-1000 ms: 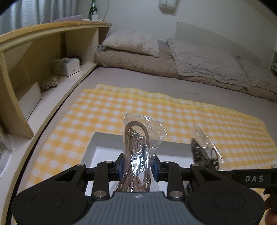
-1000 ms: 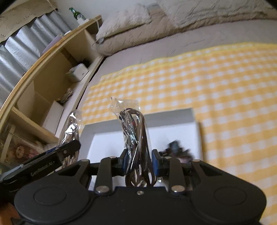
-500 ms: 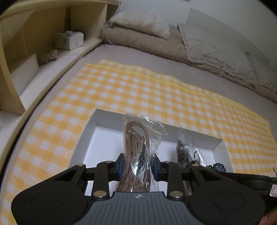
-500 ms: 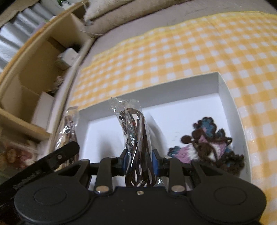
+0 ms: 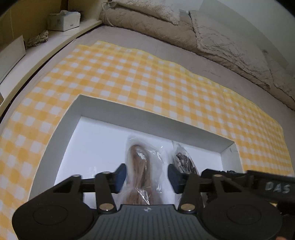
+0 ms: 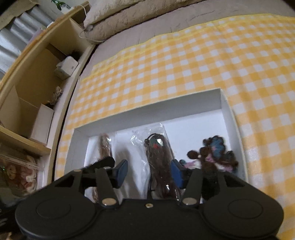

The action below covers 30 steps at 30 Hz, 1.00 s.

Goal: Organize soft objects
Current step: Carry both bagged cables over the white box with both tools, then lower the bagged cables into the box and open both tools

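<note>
Tan cord bundle in clear plastic bag lies in the shallow white cardboard box, long axis toward its far wall, between the opening left gripper jaws, untouched. Right gripper is also opening; its right pad touches the dark brown bagged cord, which lies parallel. Only the right view shows the knitted brown-blue yarn piece, at the box's right end.

- Grey-sheeted bed as the bearing surface, seen in both wrist views.
- Spread flat upon it, a yellow-and-white checked cloth, far edge slightly rippled.
- Set on the cloth, a shallow white box, open-topped, near part hidden behind the rigs.
- Piled along the far end of the bed, beige quilted bedding and a fluffy pillow.
- Close against the bed's left side, a wooden shelf unit; on its lower board a tissue box and a bundle of rope.
</note>
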Available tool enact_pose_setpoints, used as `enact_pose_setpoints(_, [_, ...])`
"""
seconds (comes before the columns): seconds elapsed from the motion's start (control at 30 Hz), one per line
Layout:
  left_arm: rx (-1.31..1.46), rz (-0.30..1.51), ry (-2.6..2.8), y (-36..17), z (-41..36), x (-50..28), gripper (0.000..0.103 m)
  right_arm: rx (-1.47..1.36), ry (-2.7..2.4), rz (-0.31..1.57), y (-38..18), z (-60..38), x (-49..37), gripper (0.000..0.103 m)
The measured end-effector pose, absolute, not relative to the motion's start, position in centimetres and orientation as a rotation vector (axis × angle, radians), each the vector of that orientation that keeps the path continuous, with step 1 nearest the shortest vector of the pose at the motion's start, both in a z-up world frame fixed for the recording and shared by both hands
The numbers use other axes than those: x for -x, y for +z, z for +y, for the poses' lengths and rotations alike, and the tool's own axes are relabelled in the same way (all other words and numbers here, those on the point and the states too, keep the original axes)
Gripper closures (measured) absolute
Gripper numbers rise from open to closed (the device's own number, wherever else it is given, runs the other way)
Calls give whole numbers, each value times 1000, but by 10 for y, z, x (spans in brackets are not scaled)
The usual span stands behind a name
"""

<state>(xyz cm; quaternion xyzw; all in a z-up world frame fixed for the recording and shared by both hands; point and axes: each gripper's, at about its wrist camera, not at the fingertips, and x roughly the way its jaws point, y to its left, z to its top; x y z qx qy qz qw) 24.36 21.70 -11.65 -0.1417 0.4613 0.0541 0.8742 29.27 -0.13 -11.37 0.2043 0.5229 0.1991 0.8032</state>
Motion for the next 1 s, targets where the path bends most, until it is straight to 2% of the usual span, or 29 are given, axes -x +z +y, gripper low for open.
enact_pose_setpoints(0.13, [289,968,131,-116,218,-241,41,-427,442,1110,-108,-8,-290,51])
enact_pose_setpoints(0.2, [288,966,137,-114,219,-240,41,-401,450,1112,-107,-8,-289,64])
enact_pose_setpoints(0.23, [287,962,140,-113,219,-239,41,-388,453,1113,-106,-8,-288,66])
enact_pose_setpoints(0.27, [286,958,141,-112,219,-238,41,-380,456,1112,-106,-8,-287,72])
enact_pose_setpoints(0.3, [285,955,140,-111,219,-237,43,-368,461,1111,-106,-8,-286,81])
enact_pose_setpoints(0.37, [276,952,136,-109,219,-236,46,-334,486,1106,-107,-6,-284,86])
enact_pose_setpoints(0.4, [265,954,130,-109,218,-236,56,-322,497,1101,-108,-3,-283,88])
enact_pose_setpoints(0.5, [250,969,104,-111,215,-237,77,-263,528,1092,-113,8,-283,92])
enact_pose_setpoints(0.57, [230,983,82,-114,212,-239,80,-242,550,1094,-117,13,-284,92])
enact_pose_setpoints(1.0, [102,1013,37,-135,197,-250,79,-112,573,1110,-139,29,-284,95])
